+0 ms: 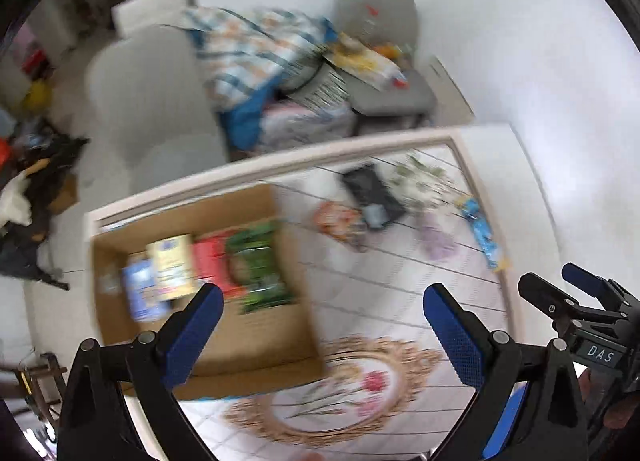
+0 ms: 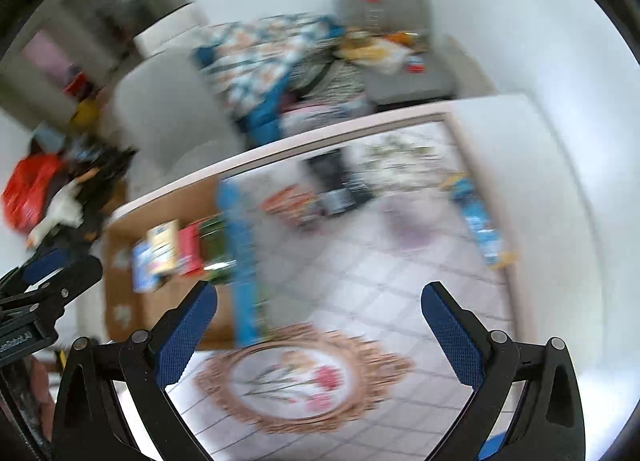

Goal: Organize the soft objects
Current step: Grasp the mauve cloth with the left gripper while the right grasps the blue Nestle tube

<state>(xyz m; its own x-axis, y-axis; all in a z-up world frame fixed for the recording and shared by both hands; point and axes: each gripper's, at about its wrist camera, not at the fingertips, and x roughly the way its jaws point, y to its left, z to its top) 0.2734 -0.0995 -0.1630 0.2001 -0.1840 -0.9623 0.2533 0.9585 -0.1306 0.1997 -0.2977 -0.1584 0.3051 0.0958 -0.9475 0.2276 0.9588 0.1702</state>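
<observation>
A cardboard box sits on the left of a table and holds several soft packs: a blue one, a yellow one, a red one and a green one. Loose packs lie at the far right of the table: an orange one, a dark one and a blue one. My left gripper is open and empty above the table. My right gripper is open and empty too; it shows at the right edge of the left wrist view. Both views are blurred.
The table has a tiled cloth with a round flower motif. Behind it stand a grey chair piled with items, a patterned blanket and a white armchair. Clothes and bags lie on the floor at left.
</observation>
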